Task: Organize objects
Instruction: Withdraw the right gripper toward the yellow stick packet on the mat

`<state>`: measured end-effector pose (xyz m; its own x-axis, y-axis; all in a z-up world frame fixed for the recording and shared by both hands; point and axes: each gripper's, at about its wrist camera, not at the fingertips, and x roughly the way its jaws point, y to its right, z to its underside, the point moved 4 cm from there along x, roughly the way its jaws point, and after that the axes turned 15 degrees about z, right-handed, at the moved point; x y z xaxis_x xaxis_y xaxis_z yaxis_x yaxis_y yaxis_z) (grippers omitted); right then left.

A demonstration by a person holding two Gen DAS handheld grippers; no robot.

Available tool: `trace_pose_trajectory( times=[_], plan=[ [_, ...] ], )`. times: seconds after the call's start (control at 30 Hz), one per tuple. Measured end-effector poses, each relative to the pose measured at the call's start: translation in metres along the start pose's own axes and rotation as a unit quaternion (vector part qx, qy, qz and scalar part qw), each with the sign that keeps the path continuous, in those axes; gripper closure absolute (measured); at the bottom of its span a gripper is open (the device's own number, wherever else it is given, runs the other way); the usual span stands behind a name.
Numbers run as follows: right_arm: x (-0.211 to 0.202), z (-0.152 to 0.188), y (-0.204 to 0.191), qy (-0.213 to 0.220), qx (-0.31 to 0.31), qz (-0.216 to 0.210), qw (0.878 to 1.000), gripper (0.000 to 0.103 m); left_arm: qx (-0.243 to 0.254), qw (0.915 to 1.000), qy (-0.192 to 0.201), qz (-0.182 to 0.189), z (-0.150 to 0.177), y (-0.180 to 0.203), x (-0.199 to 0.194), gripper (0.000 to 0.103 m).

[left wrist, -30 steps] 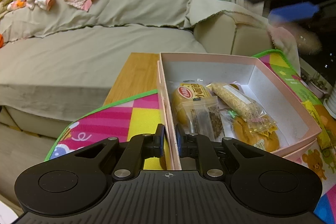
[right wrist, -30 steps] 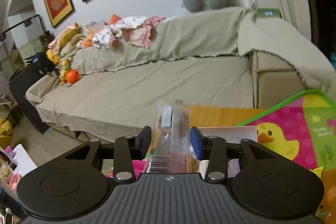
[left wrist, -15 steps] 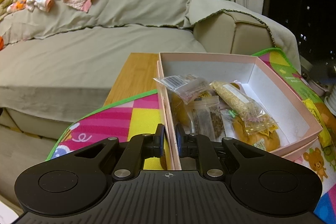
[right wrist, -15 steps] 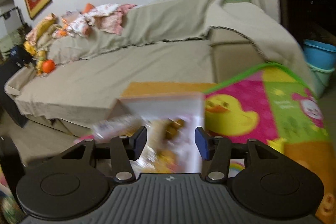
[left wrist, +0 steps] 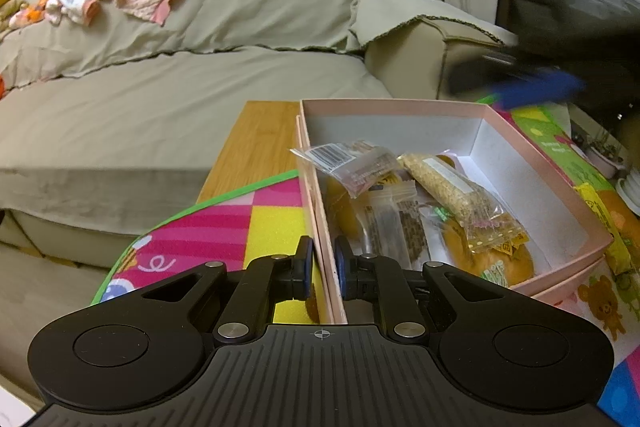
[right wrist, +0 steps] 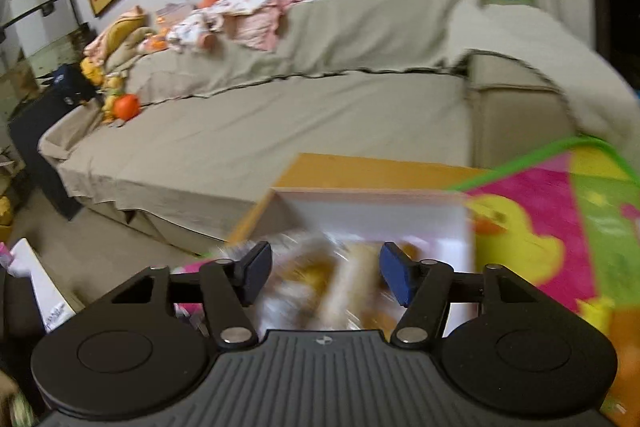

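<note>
Progress: looks mostly done, as a judgement. The pink box [left wrist: 400, 105] already holds a pile of snack packets: a clear barcode packet [left wrist: 348, 163] on top at the near-left, a grain stick packet [left wrist: 452, 191] running diagonally, a dark seed bag [left wrist: 400, 223] under them, and round buns [left wrist: 496, 259] at the bottom. The far half of the box floor is bare. What's left: a yellow packet [left wrist: 600, 215] lies outside on the play mat [left wrist: 272, 219], just beside the box's right wall. Can't tell whether more loose items sit out of view.

Left gripper [left wrist: 322, 269]: low and level at the near-left corner of the box, pointing toward the sofa [left wrist: 180, 115]. Fingers close together, clamped on the box's left wall, one pad outside over the mat, one inside. Reads as steadying the box.

Right gripper [right wrist: 322, 273]: above the near end of the box, pointing down and forward toward the sofa. Fingers wide apart, nothing between them; the packets below are motion-blurred. In the left view it shows as a dark blurred shape with a blue pad, up at the far right past the box.

Box sits on the mat, its far end over a wooden table [left wrist: 260, 135] edge.
</note>
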<state>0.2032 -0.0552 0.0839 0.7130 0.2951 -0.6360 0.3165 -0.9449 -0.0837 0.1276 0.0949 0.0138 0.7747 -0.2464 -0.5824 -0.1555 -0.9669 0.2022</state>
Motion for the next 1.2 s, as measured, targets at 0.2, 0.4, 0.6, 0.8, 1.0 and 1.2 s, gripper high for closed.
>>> trace_pose_trajectory(
  times=[0.2,0.4,0.6,0.8,1.0,1.2],
  plan=[
    [0.055,-0.025,-0.051,-0.011,-0.04,0.005,0.999,0.058,0.003,1.0,0.0,0.001,0.0,0.0,0.0,0.089],
    [0.087,-0.013,-0.074,-0.054,-0.114,0.025,0.992,0.058,0.002,1.0,0.0,0.005,-0.001,0.0,0.0,0.088],
    [0.074,-0.005,-0.069,-0.054,-0.14,0.023,0.988,0.057,0.0,1.0,0.001,0.008,-0.002,-0.001,0.001,0.088],
    [0.059,0.009,-0.06,-0.052,-0.187,0.032,0.98,0.057,-0.001,1.0,0.0,0.007,-0.002,-0.001,0.001,0.088],
    [0.027,0.006,-0.022,-0.04,-0.124,0.013,0.991,0.057,-0.001,1.0,0.0,0.006,-0.002,-0.002,0.001,0.088],
    [-0.048,0.011,0.049,0.014,-0.05,0.034,0.998,0.055,-0.001,1.0,0.0,0.005,-0.002,-0.003,0.0,0.089]
  ],
)
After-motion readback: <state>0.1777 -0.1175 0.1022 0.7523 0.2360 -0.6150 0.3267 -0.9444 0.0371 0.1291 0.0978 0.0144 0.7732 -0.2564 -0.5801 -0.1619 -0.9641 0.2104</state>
